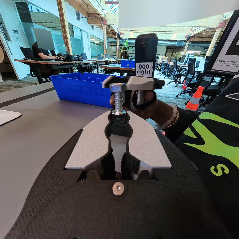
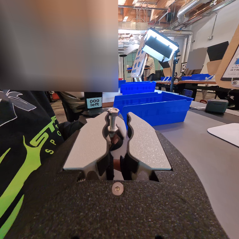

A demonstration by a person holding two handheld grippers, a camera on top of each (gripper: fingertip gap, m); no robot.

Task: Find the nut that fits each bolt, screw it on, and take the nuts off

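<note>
Upright silver threaded steel bolt [image 1: 118, 99] sits in front of the blue plastic bin [image 1: 82, 88], left gripper [image 1: 118, 114] pinching the silver hex nut [image 1: 118, 112] at its lower end, right gripper [image 2: 117, 116] spread around its hex head.

A grey table [image 1: 38, 129] with a dark strip [image 1: 25, 97] running across its far part is being used as the work surface. A blue plastic bin [image 1: 82, 89] is being carried on it. Left of the bin, nearer the camera, a white rounded pad [image 1: 7, 116] is lying flat. In the right wrist view, a dark green case [image 2: 216, 106] is standing beside the bin [image 2: 152, 109].
</note>
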